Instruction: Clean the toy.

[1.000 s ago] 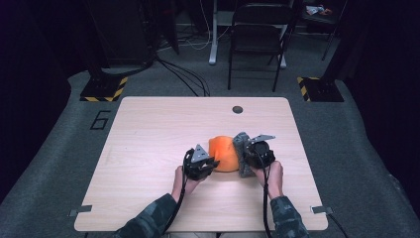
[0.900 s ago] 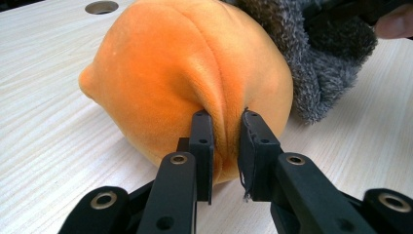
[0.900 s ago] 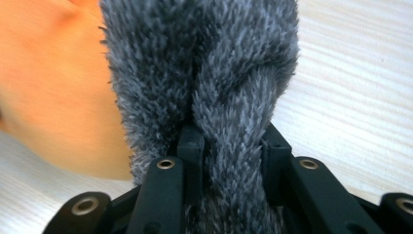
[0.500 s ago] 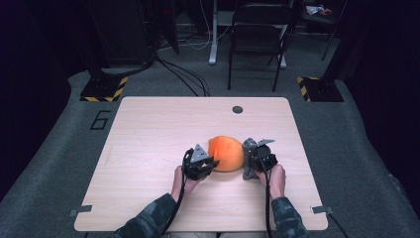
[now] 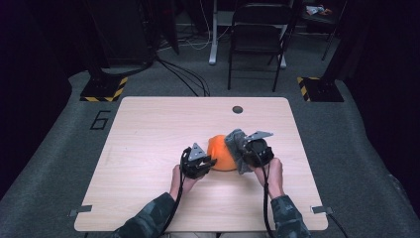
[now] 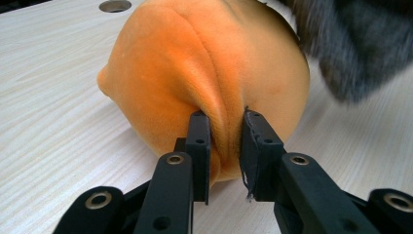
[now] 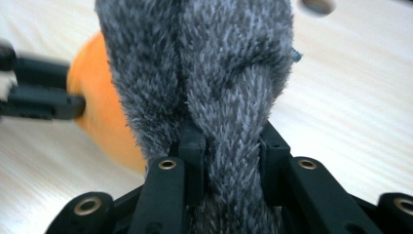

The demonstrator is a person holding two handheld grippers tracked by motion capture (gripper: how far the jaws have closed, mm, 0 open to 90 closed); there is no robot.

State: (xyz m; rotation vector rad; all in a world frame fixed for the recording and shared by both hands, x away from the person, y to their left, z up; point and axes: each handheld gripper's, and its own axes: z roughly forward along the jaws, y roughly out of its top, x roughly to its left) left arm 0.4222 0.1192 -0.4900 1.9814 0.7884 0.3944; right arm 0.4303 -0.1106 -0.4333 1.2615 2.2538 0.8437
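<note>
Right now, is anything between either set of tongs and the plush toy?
Nothing visible. The left tongs pinch a fold of the orange plush; the right tongs clamp its grey furry part.

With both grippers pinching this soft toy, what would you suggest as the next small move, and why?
Probably ease the right gripper gently away from the left gripper: the left pinches a fold of the orange plush ball, the right clamps the grey furry fabric, so separating them should peel grey off orange.
</note>
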